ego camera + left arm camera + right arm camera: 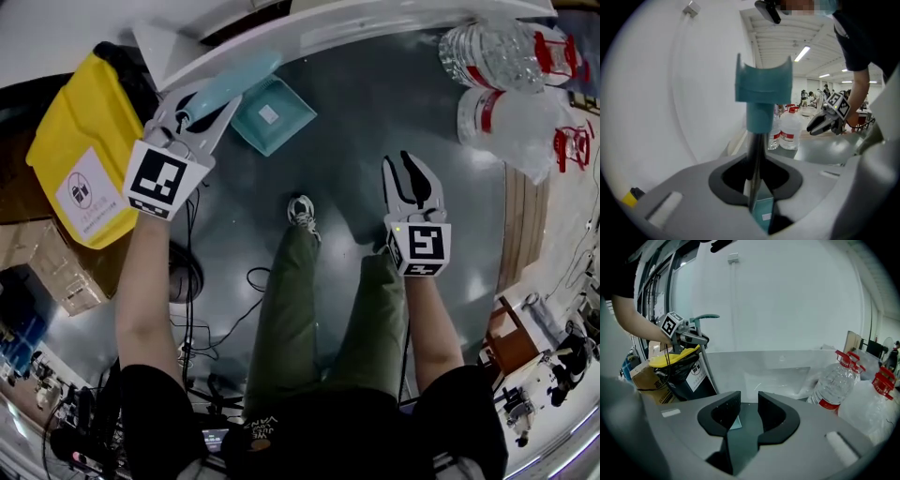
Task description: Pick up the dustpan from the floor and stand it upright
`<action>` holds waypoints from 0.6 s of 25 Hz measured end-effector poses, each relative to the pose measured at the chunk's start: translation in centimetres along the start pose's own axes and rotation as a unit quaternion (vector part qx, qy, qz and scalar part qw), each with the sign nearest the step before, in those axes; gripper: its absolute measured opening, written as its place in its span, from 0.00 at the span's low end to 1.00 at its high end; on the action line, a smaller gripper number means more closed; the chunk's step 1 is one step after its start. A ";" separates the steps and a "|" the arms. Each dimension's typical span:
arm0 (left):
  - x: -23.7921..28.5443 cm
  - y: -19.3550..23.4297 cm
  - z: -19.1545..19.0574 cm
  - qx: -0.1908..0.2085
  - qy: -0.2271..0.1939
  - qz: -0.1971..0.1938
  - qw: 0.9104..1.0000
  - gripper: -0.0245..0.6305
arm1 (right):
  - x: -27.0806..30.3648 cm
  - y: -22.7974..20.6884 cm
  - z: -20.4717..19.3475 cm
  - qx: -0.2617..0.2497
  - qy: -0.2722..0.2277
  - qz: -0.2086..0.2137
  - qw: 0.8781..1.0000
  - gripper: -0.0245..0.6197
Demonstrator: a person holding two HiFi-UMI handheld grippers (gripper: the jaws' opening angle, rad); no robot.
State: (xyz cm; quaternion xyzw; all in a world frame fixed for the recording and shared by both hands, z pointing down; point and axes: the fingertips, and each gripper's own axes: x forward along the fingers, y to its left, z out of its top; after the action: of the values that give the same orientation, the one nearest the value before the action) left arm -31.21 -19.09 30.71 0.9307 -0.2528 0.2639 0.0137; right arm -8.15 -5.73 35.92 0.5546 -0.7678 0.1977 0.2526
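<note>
Head view: left hand-held gripper is clamped on the dustpan handle, up by the white wall. The teal pan sits low by the grey floor, near the yellow bin. Right hand-held gripper hangs well apart over bare floor, nothing in it. Water bottles far right, person's shoe betw the two grippers

Left gripper view: jaws shut tight on the thin metal shaft, teal grip end sticking up past them, a bit of pan showing below

Right gripper view: jaws apart & empty, only floor and a sliver of pan beyond. From here the shaft drops from the left hand-held gripper to the floor near vertical, slight tilt, close to the bin

Step, as I read it: pickup done, dustpan is at the standing-up stage. Can't tell whether the pan touches the floor. Next move prob calls for settling the pan's base flat w/ shaft plumb, then easing the jaws off w/o nudging it. It could lean on the wall if it won't stand alone

Room: wall & bin crowd the left side, so little margin there. Open floor lies to the right and toward the person, and the bottles are far enough off
</note>
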 end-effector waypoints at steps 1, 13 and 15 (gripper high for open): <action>0.0 0.0 0.0 0.009 0.000 -0.002 1.000 0.22 | -0.1 -0.1 -0.1 0.001 0.000 -0.002 1.000 0.22; 1.3 -1.2 0.5 0.046 -0.002 0.003 0.999 0.22 | -0.9 -1.5 -0.8 0.026 -0.006 -0.019 0.999 0.22; 1.7 -1.5 0.5 0.048 0.006 0.007 0.999 0.22 | -1.3 -1.7 -0.9 0.027 -0.009 -0.017 0.999 0.22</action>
State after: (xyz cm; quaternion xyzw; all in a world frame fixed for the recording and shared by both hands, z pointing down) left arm -29.02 -18.62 31.27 0.9270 -0.2461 0.2814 -0.0317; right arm -6.06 -4.79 35.86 0.5755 -0.7551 0.2092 0.2344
